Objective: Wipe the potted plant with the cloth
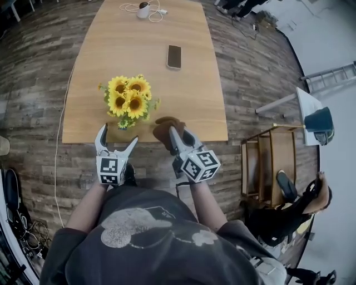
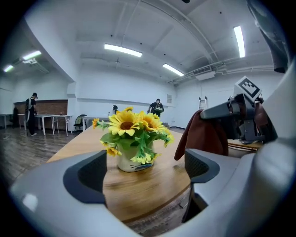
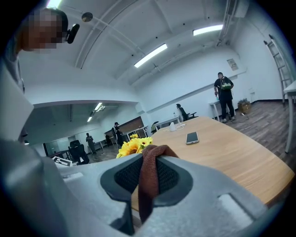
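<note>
A small white pot of yellow sunflowers [image 1: 129, 101] [image 2: 132, 139] [image 3: 134, 144] stands near the front edge of the wooden table [image 1: 183, 89]. My left gripper [image 1: 116, 146] [image 2: 145, 172] is open just short of the table edge, the pot ahead between its spread jaws, apart from them. To the right of the pot, my right gripper [image 1: 172, 135] [image 3: 149, 178] is shut on a brown cloth [image 1: 163, 129] [image 2: 206, 136] [image 3: 149, 178], which hangs from its jaws over the table's front edge.
A phone [image 1: 174, 56] [image 3: 192, 137] lies mid-table. A white device with a coiled cable [image 1: 144, 9] sits at the far end. A wooden shelf unit [image 1: 272, 161] and a seated person [image 1: 300, 206] are at the right. People stand far off in the room.
</note>
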Demonstrator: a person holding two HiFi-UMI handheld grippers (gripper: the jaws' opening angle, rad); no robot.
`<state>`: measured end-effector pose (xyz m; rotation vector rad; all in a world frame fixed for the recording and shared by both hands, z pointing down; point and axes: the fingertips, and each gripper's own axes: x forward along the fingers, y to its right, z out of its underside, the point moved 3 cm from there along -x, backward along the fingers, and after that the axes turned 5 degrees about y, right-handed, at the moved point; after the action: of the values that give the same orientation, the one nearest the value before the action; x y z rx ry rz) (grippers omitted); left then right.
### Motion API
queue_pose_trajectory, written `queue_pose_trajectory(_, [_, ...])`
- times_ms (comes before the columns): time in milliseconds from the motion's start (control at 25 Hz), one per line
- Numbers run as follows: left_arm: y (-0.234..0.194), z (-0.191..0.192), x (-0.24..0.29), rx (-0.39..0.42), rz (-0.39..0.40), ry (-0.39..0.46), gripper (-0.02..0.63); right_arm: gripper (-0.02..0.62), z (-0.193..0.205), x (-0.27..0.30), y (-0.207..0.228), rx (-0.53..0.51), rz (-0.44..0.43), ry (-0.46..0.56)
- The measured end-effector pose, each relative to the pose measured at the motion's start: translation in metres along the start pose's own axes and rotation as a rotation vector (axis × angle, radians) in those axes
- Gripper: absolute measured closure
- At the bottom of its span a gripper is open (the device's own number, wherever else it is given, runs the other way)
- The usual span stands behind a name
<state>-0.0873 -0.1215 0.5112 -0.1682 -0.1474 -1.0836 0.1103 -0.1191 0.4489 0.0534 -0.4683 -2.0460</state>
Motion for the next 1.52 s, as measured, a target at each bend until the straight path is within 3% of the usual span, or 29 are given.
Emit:
queue_pose_trajectory(120, [-0.002,0.011,0.021,0.06,0.02,-0.029,-0.009,0.551,-0.004,0.012,0.008,0.009,0.03,0.004])
queue_pose_trajectory(200, [-0.001,0.015,0.033,0.064,0.03,-0.045,-0.025,0.551,-0.004,0.018,0.012,0.015,0.051,0.004])
queue_pose_trajectory(760, [-0.021,0.024,0.084,0.009,-0.071,-0.111,-0.025,0.551,-0.019,0.043,0.027,-0.01,0.111,0.013])
queue_pose_trajectory(1120, [-0.03,0.023,0.098,0.002,-0.18,-0.14,-0.025,0.551,-0.012,0.079,0.072,0.043,0.028,-0.101])
queue_pose_trajectory(1400, [-0.035,0.019,0.109,0.03,-0.226,-0.107,-0.023,0.551,0.003,0.123,0.077,0.011,-0.144,-0.229])
queue_pose_trajectory(1520, [-0.037,0.02,0.111,0.006,-0.239,-0.108,-0.014,0.551,0.012,0.138,0.071,0.004,-0.227,-0.287])
